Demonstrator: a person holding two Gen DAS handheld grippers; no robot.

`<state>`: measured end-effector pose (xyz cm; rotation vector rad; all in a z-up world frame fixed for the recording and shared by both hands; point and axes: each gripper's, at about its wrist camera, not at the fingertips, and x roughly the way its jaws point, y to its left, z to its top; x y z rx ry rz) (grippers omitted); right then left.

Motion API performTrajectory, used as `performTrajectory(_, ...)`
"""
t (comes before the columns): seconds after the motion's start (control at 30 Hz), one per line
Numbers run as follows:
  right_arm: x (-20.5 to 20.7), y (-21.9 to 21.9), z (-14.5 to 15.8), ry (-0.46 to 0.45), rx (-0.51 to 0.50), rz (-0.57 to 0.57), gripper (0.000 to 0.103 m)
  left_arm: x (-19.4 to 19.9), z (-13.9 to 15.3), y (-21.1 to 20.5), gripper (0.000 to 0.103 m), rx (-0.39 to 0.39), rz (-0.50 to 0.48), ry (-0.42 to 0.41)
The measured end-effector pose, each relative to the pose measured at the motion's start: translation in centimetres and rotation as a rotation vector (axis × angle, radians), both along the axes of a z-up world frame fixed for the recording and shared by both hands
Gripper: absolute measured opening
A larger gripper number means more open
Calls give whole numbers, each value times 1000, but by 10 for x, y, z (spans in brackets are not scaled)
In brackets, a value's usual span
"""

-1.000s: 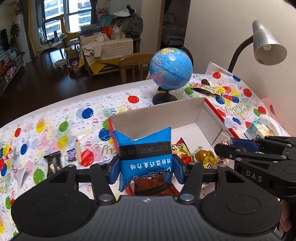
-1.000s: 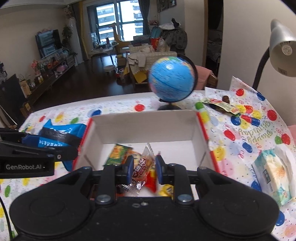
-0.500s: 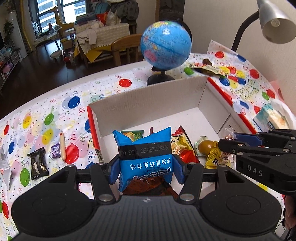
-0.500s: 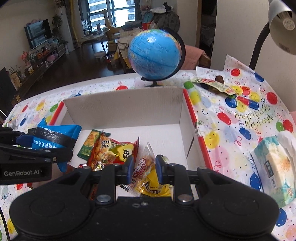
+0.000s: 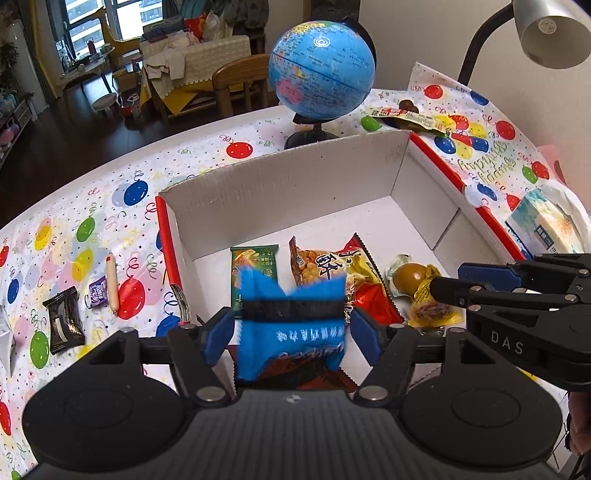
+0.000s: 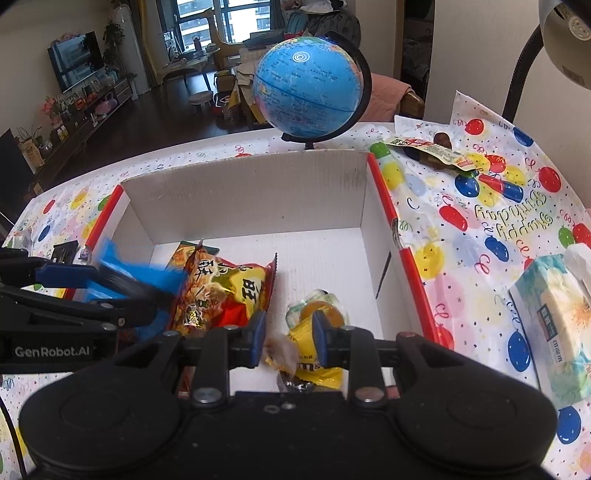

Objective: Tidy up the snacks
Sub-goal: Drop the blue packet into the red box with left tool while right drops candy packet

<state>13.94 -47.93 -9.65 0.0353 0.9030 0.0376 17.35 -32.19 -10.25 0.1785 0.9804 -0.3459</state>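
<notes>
blurring blue snack packet [image 5: 291,328], black-banded

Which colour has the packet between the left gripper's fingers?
Blue packet with a black band, clearest in the left wrist view.

The box [image 5: 295,184] sits mid-frame on the table [image 5: 110,177]. The globe [image 5: 320,75] stands just behind its far wall. Snack packets [image 5: 332,266] lie in the box's near half. At left frame, outside the box, lie a sausage stick [image 5: 111,284] and two small packets [image 5: 64,319]. The tissue pack [image 5: 546,221] lies at right, the lamp [image 5: 550,29] upper right.
</notes>
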Motion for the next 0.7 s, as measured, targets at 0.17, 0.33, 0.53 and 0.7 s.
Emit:
performTrajectory(0.17,-6,0,5,-9,4,3,29,-6,7,3,71,-10,3,-14)
performTrajectory(0.33,-15,-1,13,-24,15,0,38,-13,16,12,79,-34,19,-36)
performTrajectory(0.53,-29,5,29,-76,28,16,77,-24,31,26,80,-57,49,-75)
performTrajectory(0.7,-35,15,43,-106,46,30,88,-33,44,42,81,-75,80,-103)
